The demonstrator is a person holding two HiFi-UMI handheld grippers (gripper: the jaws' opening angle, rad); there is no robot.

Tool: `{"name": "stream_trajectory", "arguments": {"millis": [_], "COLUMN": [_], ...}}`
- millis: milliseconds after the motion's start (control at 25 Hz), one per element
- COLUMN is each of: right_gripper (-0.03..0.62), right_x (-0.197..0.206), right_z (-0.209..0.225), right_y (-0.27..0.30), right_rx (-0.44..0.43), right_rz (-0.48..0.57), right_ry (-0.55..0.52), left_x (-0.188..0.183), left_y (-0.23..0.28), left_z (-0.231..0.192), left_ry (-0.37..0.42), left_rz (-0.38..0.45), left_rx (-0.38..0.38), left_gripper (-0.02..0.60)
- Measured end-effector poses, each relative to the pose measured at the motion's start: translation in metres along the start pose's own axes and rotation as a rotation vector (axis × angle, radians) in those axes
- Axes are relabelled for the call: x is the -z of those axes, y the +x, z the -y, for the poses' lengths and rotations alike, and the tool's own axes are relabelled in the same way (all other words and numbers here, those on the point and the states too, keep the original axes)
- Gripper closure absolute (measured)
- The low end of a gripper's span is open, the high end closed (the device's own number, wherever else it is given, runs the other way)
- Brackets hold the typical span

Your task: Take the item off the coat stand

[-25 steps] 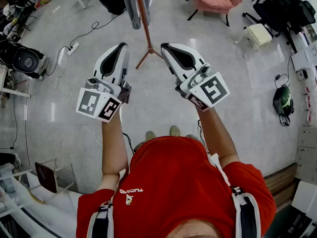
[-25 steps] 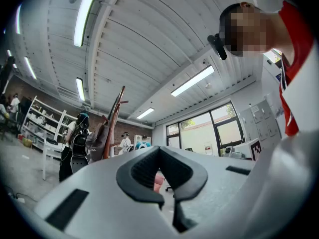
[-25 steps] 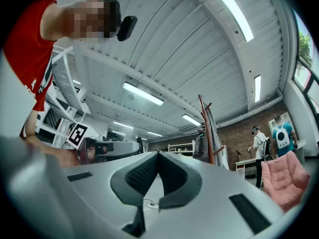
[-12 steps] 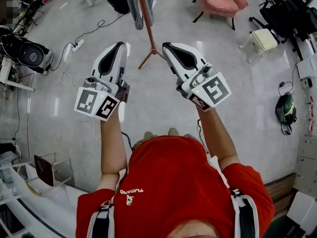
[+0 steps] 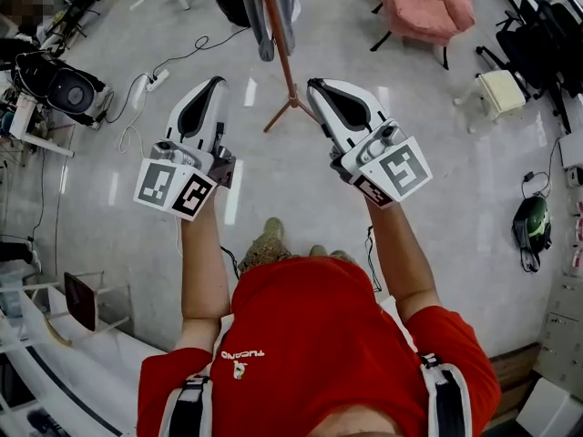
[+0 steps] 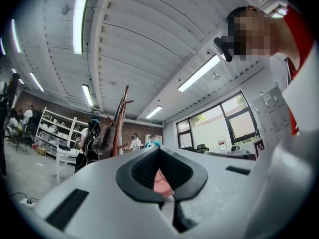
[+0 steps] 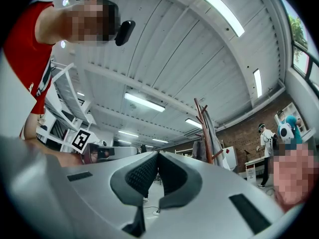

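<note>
A brown wooden coat stand (image 5: 281, 39) rises at the top middle of the head view, its legs spread on the grey floor. A grey garment (image 5: 262, 16) hangs from it, with something dark behind. My left gripper (image 5: 214, 84) and right gripper (image 5: 314, 86) are held up side by side, short of the stand and apart from it, one on each side of its base. Both are shut with nothing between the pads. The stand (image 6: 119, 121) with a dark bag (image 6: 103, 139) shows beyond my left gripper (image 6: 158, 148). The right gripper view has the stand (image 7: 203, 128) and grey garment (image 7: 213, 138) beyond my right gripper (image 7: 158, 154).
A pink armchair (image 5: 428, 3) stands at the back right, a white stool (image 5: 501, 89) to its right. A power strip with cables (image 5: 155, 80) and a black device (image 5: 64, 85) lie at the left. A green and black machine (image 5: 533, 226) sits at the right. People stand far off.
The floor has slid down and right in the head view as the person steps toward the stand. Both grippers keep their pose and stay shut.
</note>
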State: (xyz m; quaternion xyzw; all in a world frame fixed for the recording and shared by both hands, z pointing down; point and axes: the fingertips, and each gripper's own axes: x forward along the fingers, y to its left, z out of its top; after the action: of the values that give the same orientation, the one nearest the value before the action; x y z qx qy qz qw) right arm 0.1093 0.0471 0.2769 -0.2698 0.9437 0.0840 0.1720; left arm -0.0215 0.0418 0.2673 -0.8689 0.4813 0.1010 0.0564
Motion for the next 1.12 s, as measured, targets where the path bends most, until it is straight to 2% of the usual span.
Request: {"name": "stream_trajectory", "arguments": {"millis": [240,480,840,1120], "right_gripper": [0.569,0.569,0.569,0.569], "right_x": [0.016,0.040,0.069,0.091], "right_z": [0.018,0.049,0.103,0.136], "right_y": [0.032,0.089,0.204,0.266], "right_rx": [-0.021,0.001,0.058,0.112], "right_rz": [-0.012,-0.038,-0.052,-0.063], "right_ry": [-0.019,-0.060,-0.091,-0.108], "left_x": [0.005,0.013,0.007,0.001], "left_y": [0.020,0.057,0.130,0.178], "left_z": [-0.037,-0.106,-0.216,-0.284], "left_ry": [0.002,0.008,0.019,0.033], "left_rz": [0.026,0.042,0.040,0.048], "left_rx": [-0.012,-0.001,0.084,0.128], "left_gripper": [0.572,0.572,0.572,0.572]}}
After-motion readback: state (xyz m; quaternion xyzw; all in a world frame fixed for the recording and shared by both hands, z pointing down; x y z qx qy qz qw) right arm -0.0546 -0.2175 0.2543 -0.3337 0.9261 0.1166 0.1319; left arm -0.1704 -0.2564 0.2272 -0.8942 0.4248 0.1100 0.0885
